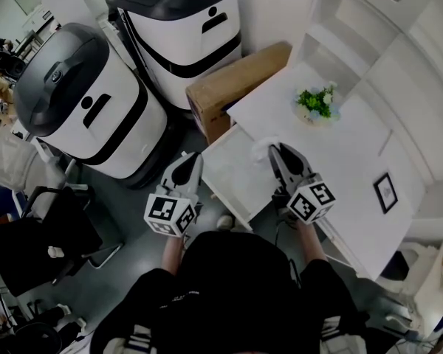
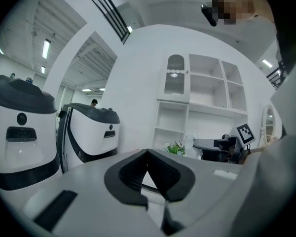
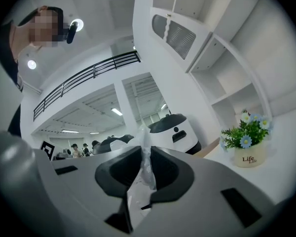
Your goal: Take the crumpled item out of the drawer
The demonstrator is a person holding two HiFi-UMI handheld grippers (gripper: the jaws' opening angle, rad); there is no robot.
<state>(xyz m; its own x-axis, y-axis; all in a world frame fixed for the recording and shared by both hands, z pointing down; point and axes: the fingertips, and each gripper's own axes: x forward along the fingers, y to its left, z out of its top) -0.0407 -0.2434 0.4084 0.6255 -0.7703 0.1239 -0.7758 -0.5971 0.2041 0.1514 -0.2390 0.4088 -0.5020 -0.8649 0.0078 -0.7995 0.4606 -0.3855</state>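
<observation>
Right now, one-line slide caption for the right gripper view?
Right gripper pinching the crumpled clear plastic, potted flowers on the white surface at right.

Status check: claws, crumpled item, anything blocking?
Left claw shut, empty. Right claw shut on crumpled translucent plastic piece, held above open white drawer. Nothing in the way.

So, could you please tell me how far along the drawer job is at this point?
Done: the white drawer is pulled open, and the right claw is shut on the crumpled translucent plastic item. In hand: that claw holds the item up over the drawer area, apparently clear of it. Left: carry it away and set it down, perhaps on the white tabletop. The left claw is closed and empty.
</observation>
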